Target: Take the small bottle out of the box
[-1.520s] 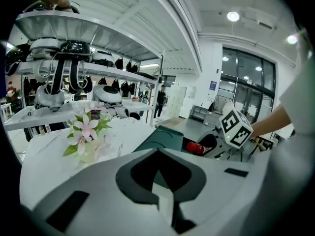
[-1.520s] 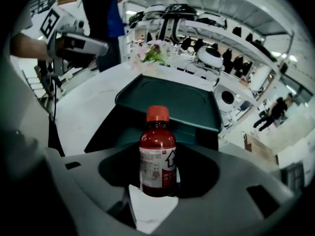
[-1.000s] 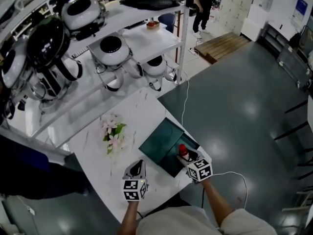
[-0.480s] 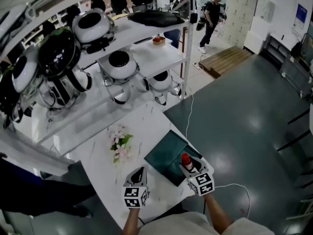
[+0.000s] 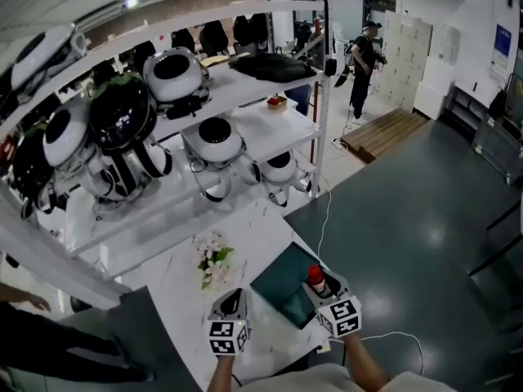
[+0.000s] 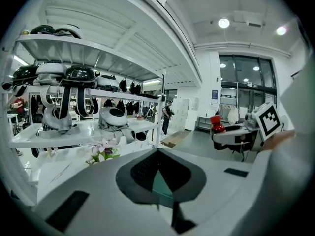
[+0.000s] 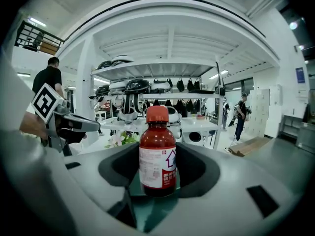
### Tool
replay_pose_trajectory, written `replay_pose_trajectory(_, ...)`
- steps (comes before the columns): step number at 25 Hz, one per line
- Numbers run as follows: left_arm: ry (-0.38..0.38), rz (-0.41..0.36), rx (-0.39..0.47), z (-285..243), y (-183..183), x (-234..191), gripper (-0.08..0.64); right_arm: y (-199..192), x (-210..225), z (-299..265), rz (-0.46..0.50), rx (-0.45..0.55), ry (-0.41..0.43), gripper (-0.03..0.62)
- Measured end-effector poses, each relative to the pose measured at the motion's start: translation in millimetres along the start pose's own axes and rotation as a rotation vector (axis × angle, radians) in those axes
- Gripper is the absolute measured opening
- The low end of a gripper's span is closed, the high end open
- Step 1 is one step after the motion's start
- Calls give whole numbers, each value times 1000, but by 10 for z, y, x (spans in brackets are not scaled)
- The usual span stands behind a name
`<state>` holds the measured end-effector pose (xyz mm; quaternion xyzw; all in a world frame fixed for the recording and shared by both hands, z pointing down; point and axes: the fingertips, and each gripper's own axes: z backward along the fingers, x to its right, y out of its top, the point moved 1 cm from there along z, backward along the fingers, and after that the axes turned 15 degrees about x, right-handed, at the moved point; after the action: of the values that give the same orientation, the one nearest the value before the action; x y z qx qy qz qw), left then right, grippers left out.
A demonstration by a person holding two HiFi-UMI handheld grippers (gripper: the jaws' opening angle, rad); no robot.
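Jaws of right gripper (image 5: 325,291) clamped on upright small bottle (image 7: 157,156) above box (image 5: 282,280); left gripper (image 5: 232,302) apparently closed, both angled down

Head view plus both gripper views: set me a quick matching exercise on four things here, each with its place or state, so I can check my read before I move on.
Things:
1. small bottle
2. left gripper
3. flowers
4. box

Places or states:
A. dark green, lying on the white table
B. jaws together, nothing between them
C. on the table, left of the box in the head view
D. upright, clamped between the jaws of the right gripper

Pairs: 1-D, 2-B, 3-C, 4-A.
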<state>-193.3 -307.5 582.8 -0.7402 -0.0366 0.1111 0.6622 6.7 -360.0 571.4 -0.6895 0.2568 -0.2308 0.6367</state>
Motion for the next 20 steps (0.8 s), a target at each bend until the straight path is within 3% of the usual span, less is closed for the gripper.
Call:
replay_pose_trajectory(7,18,-21,57,94,288,-34,18,342,-12,44,30,71,1,235)
replay_pose_trajectory(20,26,-30,113,231,468,68,18,638,-116,160,77,130,10,235)
